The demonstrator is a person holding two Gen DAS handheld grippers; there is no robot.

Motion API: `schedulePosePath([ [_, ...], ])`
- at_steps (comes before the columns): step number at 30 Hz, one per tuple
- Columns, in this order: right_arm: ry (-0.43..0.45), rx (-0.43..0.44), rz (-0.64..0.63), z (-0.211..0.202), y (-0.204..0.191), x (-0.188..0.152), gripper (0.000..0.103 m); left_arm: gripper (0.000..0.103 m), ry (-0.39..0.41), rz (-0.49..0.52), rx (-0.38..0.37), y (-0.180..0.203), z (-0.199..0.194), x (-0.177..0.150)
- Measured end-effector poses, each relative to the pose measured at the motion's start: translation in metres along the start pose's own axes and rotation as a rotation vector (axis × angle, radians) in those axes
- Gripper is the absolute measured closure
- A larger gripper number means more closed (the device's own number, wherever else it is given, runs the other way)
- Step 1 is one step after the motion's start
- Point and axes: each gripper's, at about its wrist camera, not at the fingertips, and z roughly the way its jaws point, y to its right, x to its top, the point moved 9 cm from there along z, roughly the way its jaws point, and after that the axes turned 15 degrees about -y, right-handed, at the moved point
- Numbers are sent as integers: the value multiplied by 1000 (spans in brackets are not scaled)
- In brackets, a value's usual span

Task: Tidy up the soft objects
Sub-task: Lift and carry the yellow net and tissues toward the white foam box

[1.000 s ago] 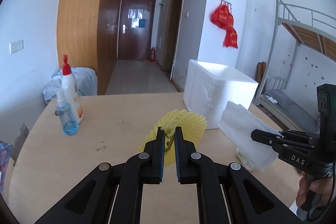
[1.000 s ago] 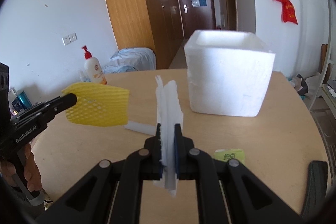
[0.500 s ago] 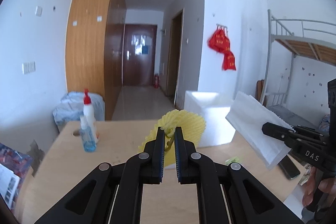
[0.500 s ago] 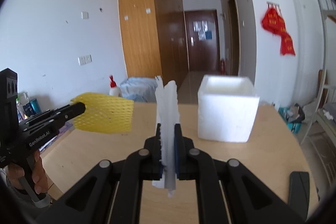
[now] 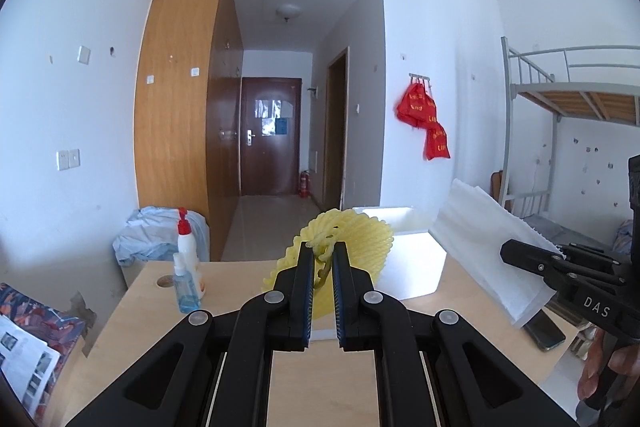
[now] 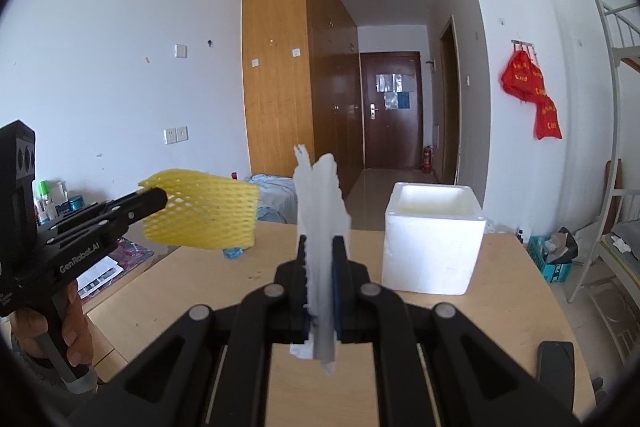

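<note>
The left tongs (image 5: 322,251) are pressed together on a yellow foam net (image 5: 352,231), pinching a bunched edge of it, and hold it up in the air over the tabletop (image 5: 240,307). The right tongs (image 6: 320,247) are clamped on a white foam sheet (image 6: 320,195), which stands upright between the pads and pokes out below them.

From the left camera, the white foam box (image 5: 408,267) sits at about one o'clock, just behind the net, open at the top. A pump bottle (image 5: 187,247) and a small blue bottle (image 5: 184,283) stand close together at ten o'clock, and a dark phone (image 5: 546,331) lies at four o'clock by the tabletop's edge.

The right camera shows the net side-on at nine o'clock, a flat mesh sleeve, and a hand (image 6: 76,327) gripping the left handle. It also shows a crate on the floor (image 6: 554,263) at three o'clock, beyond the tabletop.
</note>
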Motion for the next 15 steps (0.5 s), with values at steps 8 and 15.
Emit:
schedulePosePath([
  [8,6,-24,17,-5,9,-2,92,94,-1,45,-44,23,7,2],
  [15,23,-105,69,-23,34,-8,92,94,6,90,-127,56,13,10],
])
